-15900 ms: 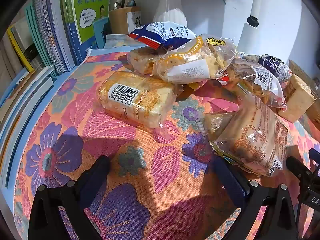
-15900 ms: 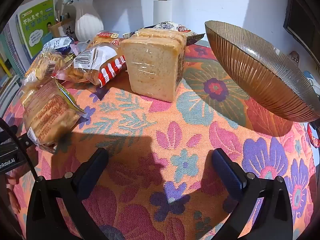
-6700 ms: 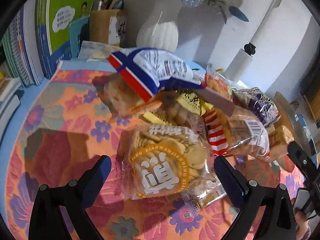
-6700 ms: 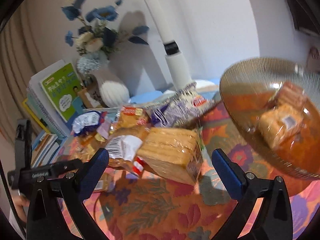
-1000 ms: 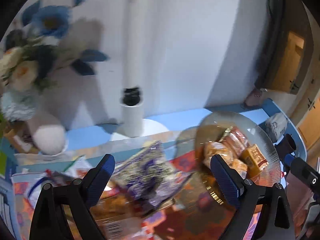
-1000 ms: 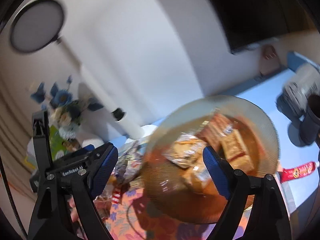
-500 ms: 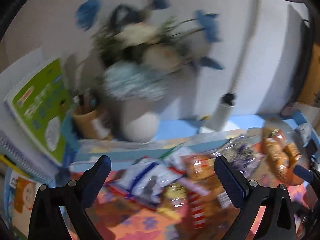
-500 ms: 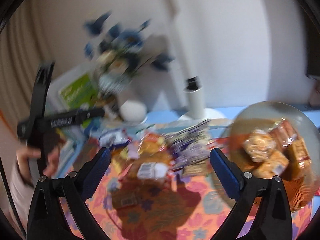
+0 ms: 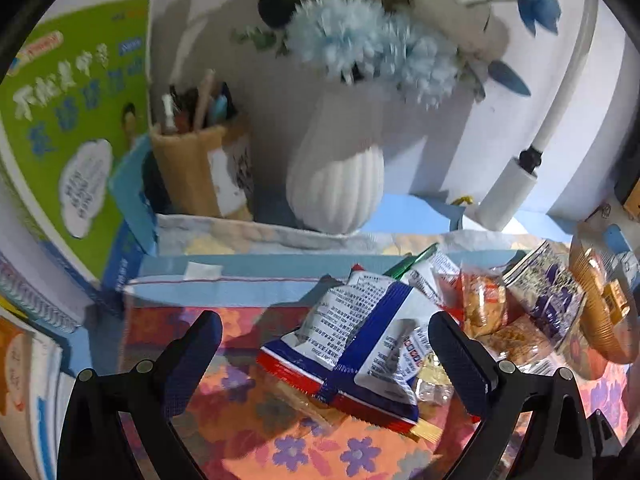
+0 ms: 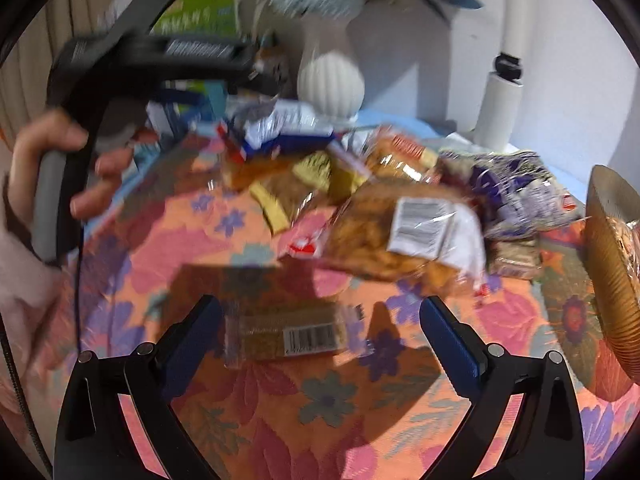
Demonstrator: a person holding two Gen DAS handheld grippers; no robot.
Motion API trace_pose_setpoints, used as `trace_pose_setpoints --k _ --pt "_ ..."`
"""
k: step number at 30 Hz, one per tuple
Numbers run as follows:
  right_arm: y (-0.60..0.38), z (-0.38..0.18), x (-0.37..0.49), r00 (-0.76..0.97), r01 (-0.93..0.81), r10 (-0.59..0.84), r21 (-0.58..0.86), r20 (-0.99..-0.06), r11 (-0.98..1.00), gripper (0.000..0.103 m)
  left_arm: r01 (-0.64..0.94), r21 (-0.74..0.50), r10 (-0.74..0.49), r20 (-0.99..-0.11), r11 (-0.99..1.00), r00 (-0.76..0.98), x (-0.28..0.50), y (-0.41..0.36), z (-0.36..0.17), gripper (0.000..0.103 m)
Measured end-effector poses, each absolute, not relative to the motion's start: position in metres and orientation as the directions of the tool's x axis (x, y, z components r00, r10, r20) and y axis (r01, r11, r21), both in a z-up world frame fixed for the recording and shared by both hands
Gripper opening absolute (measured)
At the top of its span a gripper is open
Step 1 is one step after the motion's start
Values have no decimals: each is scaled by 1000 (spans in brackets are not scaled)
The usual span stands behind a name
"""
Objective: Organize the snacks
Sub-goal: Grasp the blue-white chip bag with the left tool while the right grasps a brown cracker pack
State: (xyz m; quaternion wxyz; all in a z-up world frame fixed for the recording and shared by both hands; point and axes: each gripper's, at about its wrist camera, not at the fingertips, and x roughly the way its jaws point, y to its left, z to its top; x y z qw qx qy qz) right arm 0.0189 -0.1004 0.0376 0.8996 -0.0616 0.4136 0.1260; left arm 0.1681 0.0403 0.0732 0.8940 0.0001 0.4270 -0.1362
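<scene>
Left wrist view first: the left hand-held gripper (image 9: 325, 354) has just been opening and now stands wide with nothing gripped. A blue, white and red snack bag (image 9: 356, 344) lies on the floral cloth (image 9: 280, 440) between its two fingers and just ahead of them, touching neither pad. More snack packets trail off to the right toward the amber glass bowl (image 9: 600, 320) at the far edge, which already carries snacks. Behind stand a white ribbed vase (image 9: 336, 184), a pen holder (image 9: 192, 168) and a green book (image 9: 68, 120). A second ago this camera faced the wall and the bowl; now it looks down over the pile.

Right wrist view: the right hand-held gripper (image 10: 320, 336) has also just been opening, wide and empty. A small barcoded snack bar (image 10: 280, 338) lies on the surface between its fingers, close to the left pad. Beyond it sits a clear bag of golden biscuits (image 10: 400, 236). The person's hand (image 10: 48, 168) grips the other tool at left. The bowl, central a second ago, now sits at the right edge.
</scene>
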Motion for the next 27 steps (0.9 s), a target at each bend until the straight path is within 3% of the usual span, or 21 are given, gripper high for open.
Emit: trace_pose_setpoints --k 4,13,27 --pt "-86 13 22 614 -280 110 -85 -781 956 103 292 -150 -302 -746 945 593 172 36 56 102" --pt "-93 8 23 600 -269 136 -39 -788 962 103 302 -330 -448 -680 894 580 166 52 26 103" --pt "-91 8 22 600 -271 133 -45 -789 962 103 326 -263 -414 -684 908 601 152 41 29 103"
